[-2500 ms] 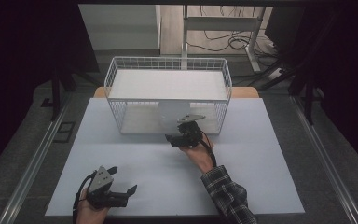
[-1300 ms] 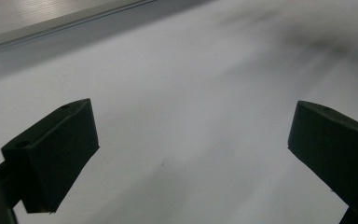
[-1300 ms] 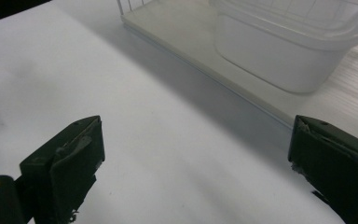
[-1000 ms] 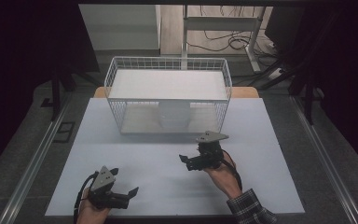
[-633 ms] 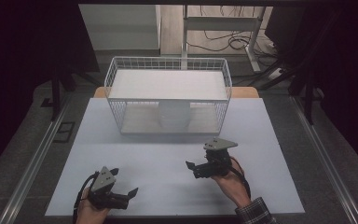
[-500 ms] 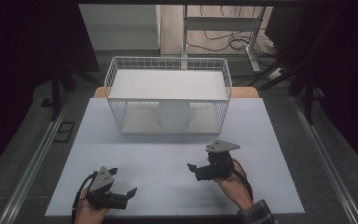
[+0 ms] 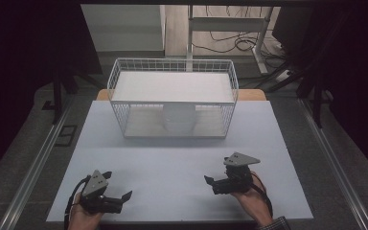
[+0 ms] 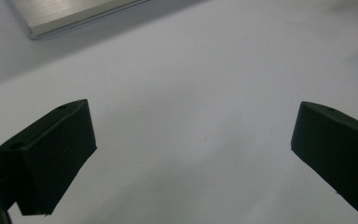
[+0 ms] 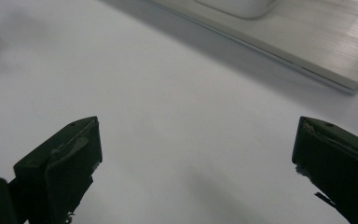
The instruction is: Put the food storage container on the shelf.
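Fingers of left gripper [image 7: 120,197] and right gripper [image 7: 212,182] spread wide, empty, near front bench [image 7: 172,158] edge. Risk: basket [image 7: 172,103] wire snagged if cup [image 7: 178,119] approached low.

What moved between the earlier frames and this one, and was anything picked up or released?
The right gripper drew back from the wire basket toward the table's near edge, jaws open and empty; no grasp or release shows. The left gripper, basket and white object inside it stayed put.
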The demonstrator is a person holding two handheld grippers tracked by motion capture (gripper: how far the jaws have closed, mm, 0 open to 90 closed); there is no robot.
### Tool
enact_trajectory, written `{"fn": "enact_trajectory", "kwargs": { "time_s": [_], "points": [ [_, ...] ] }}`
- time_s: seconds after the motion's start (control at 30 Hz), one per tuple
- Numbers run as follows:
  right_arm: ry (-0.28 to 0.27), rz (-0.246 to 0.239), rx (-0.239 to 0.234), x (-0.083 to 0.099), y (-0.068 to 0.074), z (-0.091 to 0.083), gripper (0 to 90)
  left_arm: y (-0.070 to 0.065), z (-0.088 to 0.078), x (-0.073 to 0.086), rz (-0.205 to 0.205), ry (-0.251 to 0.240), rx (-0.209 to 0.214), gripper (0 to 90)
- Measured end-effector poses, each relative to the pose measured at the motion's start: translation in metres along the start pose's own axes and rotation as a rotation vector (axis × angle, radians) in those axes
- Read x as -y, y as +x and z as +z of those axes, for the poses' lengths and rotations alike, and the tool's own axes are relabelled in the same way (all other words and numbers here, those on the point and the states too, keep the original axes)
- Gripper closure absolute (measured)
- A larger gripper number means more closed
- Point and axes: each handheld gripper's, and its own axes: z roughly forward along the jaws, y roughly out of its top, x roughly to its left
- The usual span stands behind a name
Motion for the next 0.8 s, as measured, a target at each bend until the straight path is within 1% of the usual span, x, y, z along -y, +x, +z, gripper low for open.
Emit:
{"fn": "enact_trajectory", "kwargs": {
  "time_s": [0.03, 0.1, 0.13, 0.2, 0.33, 0.47, 0.57, 0.8],
  "points": [
    [0.005, -0.008, 0.014, 0.003, 0.0, -0.002, 1.4, 0.002, -0.001, 0.001, -0.001, 0.001, -0.005, 0.0],
    [0.005, -0.01, 0.023, 0.006, 0.0, -0.004, 1.5, 0.004, -0.003, 0.003, -0.003, 0.004, -0.011, 0.0],
    [0.01, -0.003, 0.029, 0.011, -0.001, -0.007, 1.8, 0.006, -0.006, 0.005, -0.01, 0.005, -0.015, 0.0],
    [0.013, -0.002, 0.034, 0.013, -0.002, -0.009, 1.8, 0.009, -0.009, 0.008, -0.017, 0.01, -0.021, 0.0],
    [0.011, 0.017, 0.042, 0.019, -0.002, -0.015, 1.8, 0.013, -0.013, 0.011, -0.034, 0.007, -0.022, 0.0],
    [0.013, 0.022, 0.047, 0.025, -0.002, -0.021, 1.6, 0.015, -0.016, 0.014, -0.037, 0.011, -0.03, 0.0],
    [0.013, 0.029, 0.048, 0.028, -0.003, -0.025, 1.4, 0.016, -0.018, 0.016, -0.045, 0.011, -0.03, 0.0],
    [0.023, 0.042, 0.046, 0.034, -0.003, -0.033, 0.7, 0.018, -0.021, 0.019, -0.048, 0.02, -0.032, 0.0]
  ]
}}
